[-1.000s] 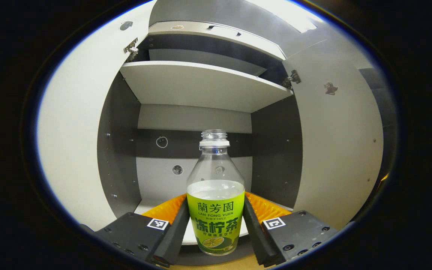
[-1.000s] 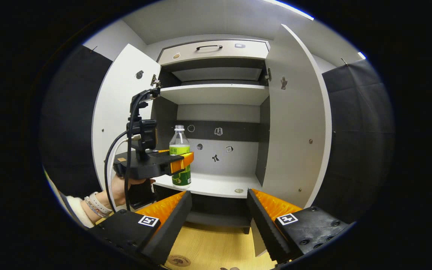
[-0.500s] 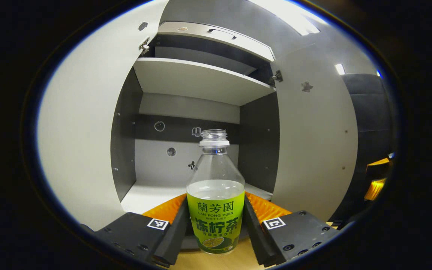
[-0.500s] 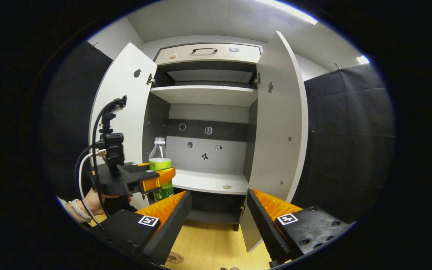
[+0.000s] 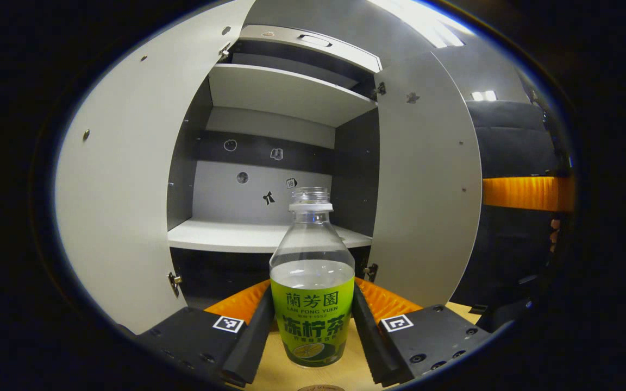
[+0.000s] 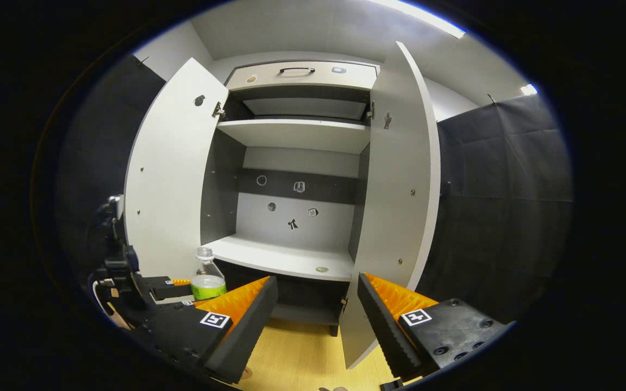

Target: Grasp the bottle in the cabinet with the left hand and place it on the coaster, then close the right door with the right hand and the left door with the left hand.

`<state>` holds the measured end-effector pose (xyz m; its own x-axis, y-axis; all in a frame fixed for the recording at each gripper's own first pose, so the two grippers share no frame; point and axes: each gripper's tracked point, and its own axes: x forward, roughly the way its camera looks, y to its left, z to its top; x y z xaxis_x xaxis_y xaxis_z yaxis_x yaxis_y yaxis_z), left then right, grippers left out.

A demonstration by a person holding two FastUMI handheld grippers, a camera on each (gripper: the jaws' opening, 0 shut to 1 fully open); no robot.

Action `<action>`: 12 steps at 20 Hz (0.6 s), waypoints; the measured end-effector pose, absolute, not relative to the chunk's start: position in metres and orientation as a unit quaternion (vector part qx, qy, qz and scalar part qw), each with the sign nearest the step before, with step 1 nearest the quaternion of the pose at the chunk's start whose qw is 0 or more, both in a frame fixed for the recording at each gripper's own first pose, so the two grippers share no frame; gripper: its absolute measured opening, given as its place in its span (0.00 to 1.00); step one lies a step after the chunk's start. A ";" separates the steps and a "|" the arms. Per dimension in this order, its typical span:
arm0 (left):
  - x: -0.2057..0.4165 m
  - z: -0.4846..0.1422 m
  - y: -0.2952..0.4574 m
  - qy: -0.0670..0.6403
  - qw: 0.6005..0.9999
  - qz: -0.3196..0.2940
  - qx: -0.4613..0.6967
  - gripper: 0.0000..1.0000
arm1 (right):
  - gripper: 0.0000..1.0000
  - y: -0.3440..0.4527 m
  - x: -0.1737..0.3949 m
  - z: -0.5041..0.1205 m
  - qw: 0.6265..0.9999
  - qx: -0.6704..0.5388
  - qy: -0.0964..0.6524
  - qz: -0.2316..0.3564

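Bottle [image 5: 312, 304] is held upright, clamped between both fingers of the left gripper [image 5: 313, 331], in front of the cabinet [image 5: 269, 163] and above the wooden surface [image 5: 345, 374]. Both doors are seen open: left door [image 5: 123, 206] at 9 o'clock, right door [image 5: 427, 184] at 3 o'clock. The right gripper [image 6: 317, 320] is seen with fingers apart, holding nothing.

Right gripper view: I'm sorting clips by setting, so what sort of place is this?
Likely a staged recording booth, not a home: a white cabinet with both doors open, black cloth walls, a wood-look floor.
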<state>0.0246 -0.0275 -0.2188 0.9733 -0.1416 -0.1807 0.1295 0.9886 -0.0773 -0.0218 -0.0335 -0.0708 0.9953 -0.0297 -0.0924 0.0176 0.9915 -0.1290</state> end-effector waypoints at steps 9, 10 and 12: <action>-0.025 -0.311 -0.060 0.104 0.993 -0.044 -0.016 0.77 | 0.98 -0.040 -0.015 -0.137 0.996 -0.056 0.067 0.029; -0.027 -0.320 -0.065 0.102 0.994 -0.045 -0.012 0.77 | 0.98 -0.041 -0.014 -0.147 0.995 -0.053 0.072 0.033; -0.032 -0.336 -0.071 0.099 0.994 -0.045 -0.009 0.77 | 0.98 -0.045 -0.012 -0.165 0.994 -0.055 0.083 0.034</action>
